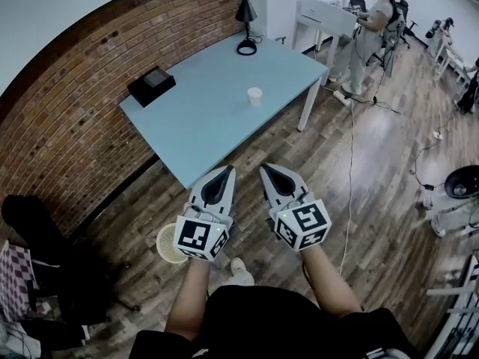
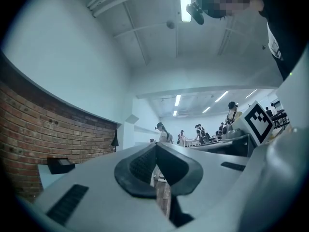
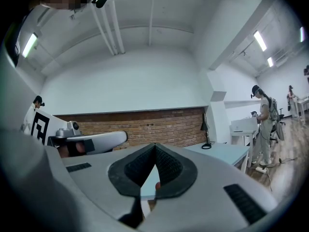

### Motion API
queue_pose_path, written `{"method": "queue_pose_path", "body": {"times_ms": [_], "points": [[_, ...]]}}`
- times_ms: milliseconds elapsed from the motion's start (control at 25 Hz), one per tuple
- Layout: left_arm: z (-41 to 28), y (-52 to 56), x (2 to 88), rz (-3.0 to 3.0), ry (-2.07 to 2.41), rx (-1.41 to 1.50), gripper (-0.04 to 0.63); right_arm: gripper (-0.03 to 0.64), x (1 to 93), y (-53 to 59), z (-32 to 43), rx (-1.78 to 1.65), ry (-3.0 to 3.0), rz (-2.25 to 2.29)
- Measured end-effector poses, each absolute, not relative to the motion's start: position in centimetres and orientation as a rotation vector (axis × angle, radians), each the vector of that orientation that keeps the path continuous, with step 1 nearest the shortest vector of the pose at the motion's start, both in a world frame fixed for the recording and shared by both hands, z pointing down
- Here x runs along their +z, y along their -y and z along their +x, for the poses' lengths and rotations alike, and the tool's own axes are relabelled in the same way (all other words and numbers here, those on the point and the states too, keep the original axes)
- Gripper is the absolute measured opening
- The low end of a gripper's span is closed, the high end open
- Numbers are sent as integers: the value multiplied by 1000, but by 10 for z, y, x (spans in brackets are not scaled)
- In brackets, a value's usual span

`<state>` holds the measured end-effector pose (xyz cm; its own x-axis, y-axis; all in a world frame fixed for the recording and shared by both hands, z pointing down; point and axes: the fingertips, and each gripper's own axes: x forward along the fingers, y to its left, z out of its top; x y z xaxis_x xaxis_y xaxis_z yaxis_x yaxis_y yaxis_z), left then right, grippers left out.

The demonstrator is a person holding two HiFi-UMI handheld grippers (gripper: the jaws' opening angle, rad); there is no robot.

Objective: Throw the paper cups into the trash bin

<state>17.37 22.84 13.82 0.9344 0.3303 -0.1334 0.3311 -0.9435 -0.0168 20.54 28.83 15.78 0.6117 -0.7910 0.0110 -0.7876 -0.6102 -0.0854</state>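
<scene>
A white paper cup (image 1: 255, 96) stands upright on the light blue table (image 1: 202, 118), toward its right side. My left gripper (image 1: 224, 173) and right gripper (image 1: 266, 169) are side by side over the wooden floor, just short of the table's near corner, both pointing at the table. Each is shut with nothing between its jaws. In the left gripper view the left gripper (image 2: 155, 144) has its tips meeting. The right gripper (image 3: 154, 145) looks the same in its own view, with the table (image 3: 227, 153) ahead. A pale round bin (image 1: 169, 244) sits on the floor under my left gripper.
A black box (image 1: 152, 85) and a black desk lamp (image 1: 246, 21) stand on the table by the brick wall (image 1: 67, 118). A black chair (image 1: 45, 253) is at the left. A person (image 1: 374, 28) stands at a white desk far right. Cables (image 1: 350, 170) cross the floor.
</scene>
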Motion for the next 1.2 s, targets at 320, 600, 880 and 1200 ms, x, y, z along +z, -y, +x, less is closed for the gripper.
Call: {"method": "queue_pose_path", "body": {"times_ms": [320,600,880,1200], "points": [[216,-193,136,3095,-572,-174,2,3,153,-260,250,-70,-1299,-2763],[244,-167,138,3084,-613,-151,3,3,152,-239,280,-80,-1255,-2776],[251,-136,141,3065,-628,-150,3,3,162,-218,295,-118,-1226,-2808],[259,-115,154,3064,-604,-111,2,3,177,-206,320,-187,-1220,-2816]]}}
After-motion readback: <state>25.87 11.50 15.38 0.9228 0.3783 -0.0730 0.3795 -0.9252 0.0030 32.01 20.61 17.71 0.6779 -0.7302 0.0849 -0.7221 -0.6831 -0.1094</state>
